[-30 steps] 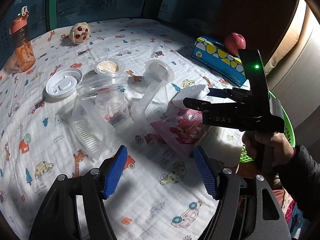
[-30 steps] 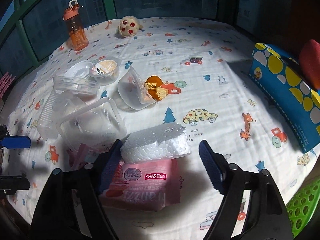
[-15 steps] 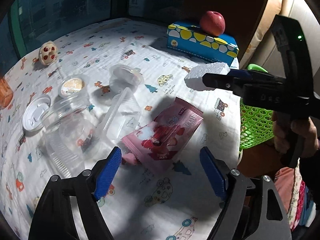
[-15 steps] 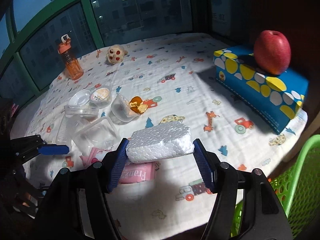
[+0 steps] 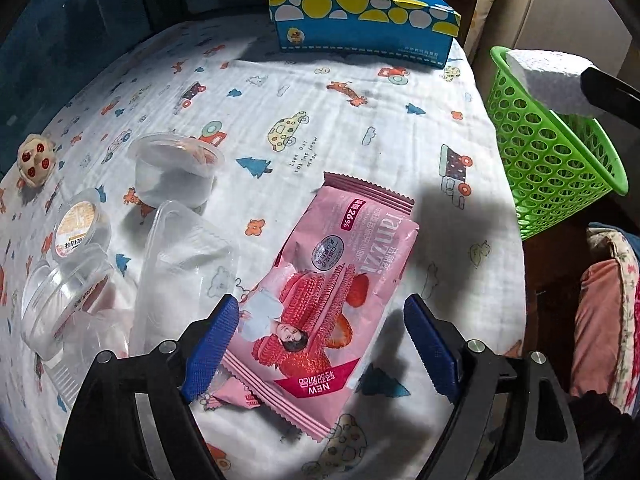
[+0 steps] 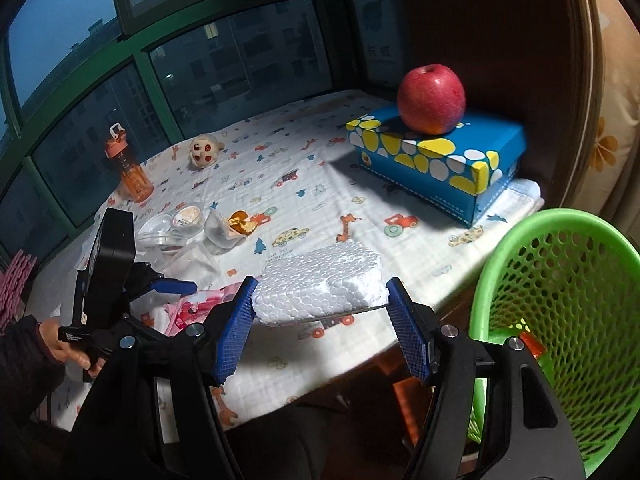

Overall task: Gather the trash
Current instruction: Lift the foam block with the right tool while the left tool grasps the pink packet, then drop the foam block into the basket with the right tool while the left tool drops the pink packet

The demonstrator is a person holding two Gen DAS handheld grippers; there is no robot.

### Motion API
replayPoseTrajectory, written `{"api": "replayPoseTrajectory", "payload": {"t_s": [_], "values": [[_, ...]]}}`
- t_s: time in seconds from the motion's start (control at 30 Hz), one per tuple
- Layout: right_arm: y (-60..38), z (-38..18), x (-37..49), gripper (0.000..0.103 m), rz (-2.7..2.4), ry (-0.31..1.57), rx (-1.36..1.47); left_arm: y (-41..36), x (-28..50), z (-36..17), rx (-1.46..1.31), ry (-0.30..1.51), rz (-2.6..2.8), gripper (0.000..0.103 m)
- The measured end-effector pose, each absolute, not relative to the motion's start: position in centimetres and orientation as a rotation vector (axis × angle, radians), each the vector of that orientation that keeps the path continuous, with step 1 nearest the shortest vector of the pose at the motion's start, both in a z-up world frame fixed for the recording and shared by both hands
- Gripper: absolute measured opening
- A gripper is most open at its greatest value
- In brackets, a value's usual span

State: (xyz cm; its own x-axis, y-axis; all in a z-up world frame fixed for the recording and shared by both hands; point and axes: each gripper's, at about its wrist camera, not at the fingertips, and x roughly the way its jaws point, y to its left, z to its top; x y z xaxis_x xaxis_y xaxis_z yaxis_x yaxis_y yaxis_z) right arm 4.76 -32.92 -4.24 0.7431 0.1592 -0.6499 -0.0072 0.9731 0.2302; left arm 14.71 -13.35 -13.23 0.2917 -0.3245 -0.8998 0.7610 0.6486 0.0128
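My right gripper (image 6: 320,320) is shut on a white foam block (image 6: 320,280) and holds it in the air just left of the green basket (image 6: 560,280). In the left wrist view the foam block (image 5: 548,76) hangs over the basket's rim (image 5: 556,152). My left gripper (image 5: 320,344) is open and low over a pink snack wrapper (image 5: 332,292) on the table, its jaws either side of the wrapper's near end. Clear plastic containers (image 5: 176,264) and cups (image 5: 176,168) lie to the wrapper's left.
A blue spotted tissue box (image 6: 440,164) with a red apple (image 6: 432,98) on top stands at the table's far right. An orange bottle (image 6: 130,168) and a small plush toy (image 6: 204,152) stand at the back. The basket sits off the table's right edge.
My right gripper carried the foam block right, off the table toward the basket. My left gripper moved closer over the pink wrapper.
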Motion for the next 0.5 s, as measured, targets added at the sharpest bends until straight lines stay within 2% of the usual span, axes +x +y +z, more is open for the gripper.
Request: {"api": "replayPoseTrajectory", "payload": {"t_s": [0.13, 0.3, 0.37, 0.5], "values": [[-34.2, -4.7, 3.7, 0.065, 0.058, 0.736, 0.240, -13.7, 14.7, -13.3, 0.536, 1.020, -0.761, 0.072], [-35.4, -4.8, 2.5, 0.065, 0.027, 0.728, 0.260, -13.5, 15.1, -12.7, 0.545, 0.997, -0.736, 0.047], [-35.8, -4.7, 2.0, 0.065, 0.015, 0.721, 0.269, -13.2, 15.1, -12.2, 0.527, 0.992, -0.740, 0.031], [-36.5, -4.8, 1.2, 0.065, -0.007, 0.712, 0.288, -13.1, 14.6, -11.1, 0.506, 0.965, -0.743, 0.016]]}}
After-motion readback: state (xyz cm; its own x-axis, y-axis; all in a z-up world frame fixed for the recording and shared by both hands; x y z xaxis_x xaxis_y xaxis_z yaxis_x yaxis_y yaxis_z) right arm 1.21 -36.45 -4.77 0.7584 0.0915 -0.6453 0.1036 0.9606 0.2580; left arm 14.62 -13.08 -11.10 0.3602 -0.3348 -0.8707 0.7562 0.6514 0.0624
